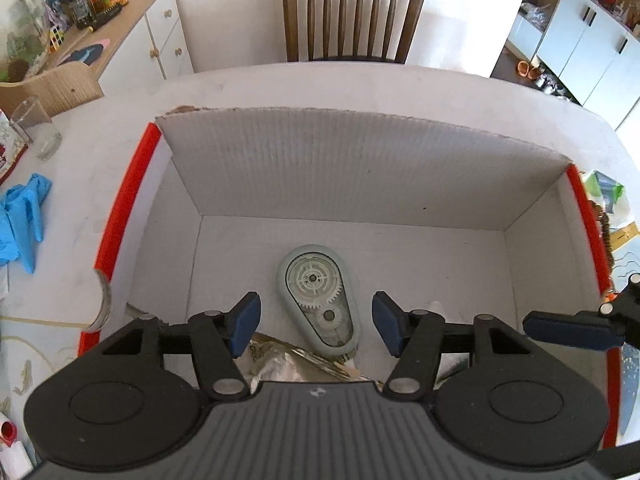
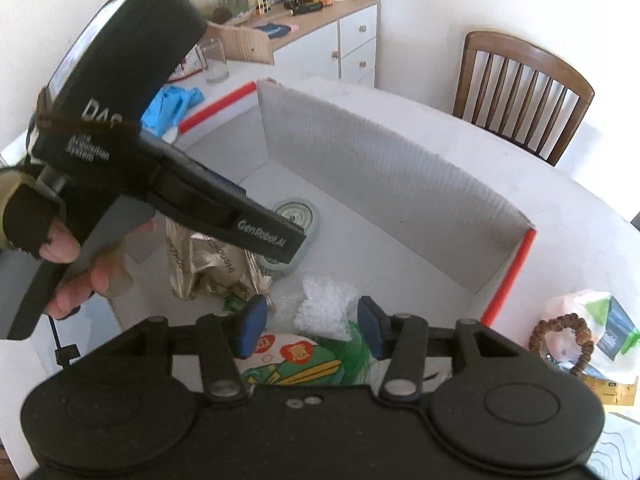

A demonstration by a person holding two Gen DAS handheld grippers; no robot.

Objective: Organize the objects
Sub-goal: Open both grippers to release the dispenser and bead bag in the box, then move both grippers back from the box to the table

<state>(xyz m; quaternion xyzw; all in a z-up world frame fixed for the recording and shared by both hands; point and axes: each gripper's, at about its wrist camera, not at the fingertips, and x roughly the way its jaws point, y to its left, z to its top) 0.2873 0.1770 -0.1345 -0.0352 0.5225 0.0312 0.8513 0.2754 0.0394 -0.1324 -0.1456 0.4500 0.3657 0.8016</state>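
A white cardboard box [image 1: 360,168] with red edge strips stands on the table. A grey-green tape dispenser with visible gears [image 1: 318,300] lies flat on the box floor. My left gripper [image 1: 316,326] is open above it, the dispenser between the jaws, nothing held. A foil packet [image 1: 288,364] lies under it near the front. In the right wrist view the box [image 2: 400,168] holds the dispenser [image 2: 298,216], the foil packet [image 2: 212,268], a clear bag of white beads [image 2: 326,308] and a green printed packet [image 2: 296,364]. My right gripper [image 2: 310,326] is open over the beads.
Blue gloves [image 1: 22,220] and a drinking glass [image 1: 36,128] lie left of the box. A bead bracelet [image 2: 560,340] and plastic-wrapped packets [image 2: 604,332] lie to its right. A wooden chair [image 1: 352,12] stands behind the table. A cluttered sideboard [image 1: 120,28] stands at back left.
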